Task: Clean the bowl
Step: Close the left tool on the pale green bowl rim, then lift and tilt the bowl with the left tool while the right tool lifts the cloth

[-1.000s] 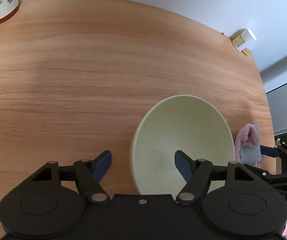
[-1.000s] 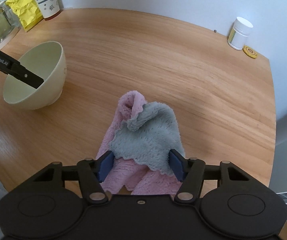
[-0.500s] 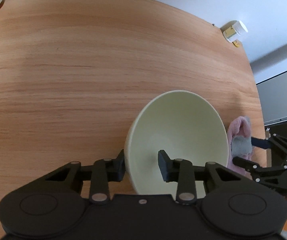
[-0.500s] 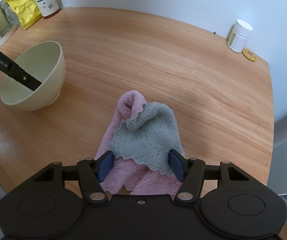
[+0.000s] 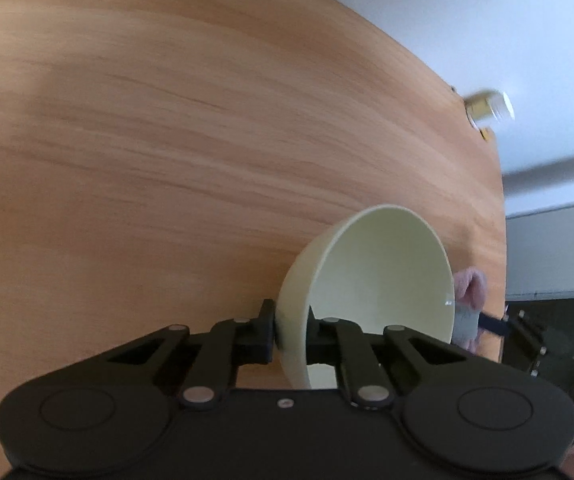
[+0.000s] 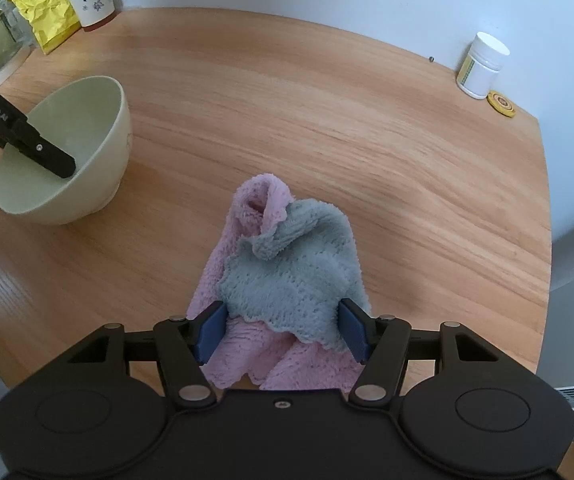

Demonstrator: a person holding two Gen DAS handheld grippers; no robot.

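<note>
My left hand-held gripper [image 5: 291, 328] is closed down on the near wall of the pale green bowl [image 6: 67, 152], one finger inside and one outside. The bowl sits tipped, its opening leaning toward the cloth, with the base still near or on the wooden bench [image 6: 327, 128]; I cannot tell if it has lifted clear. My right hand-held gripper [image 6: 283, 330] stands partly open, its blue pads on either side of the pink-and-grey cloth [image 6: 287, 276] without clearly pinching it.

My worry is the bowl: its wall is smooth, hard and curved, so a thin rim grip could let it swivel or slip out, especially once wiping pushes against it. The left view is blurred, which suggests I am moving briskly. The cloth is plush, waffled and floppy, bunched in a peak; a shallow pinch might catch only the grey layer and let the pink one trail.
</note>
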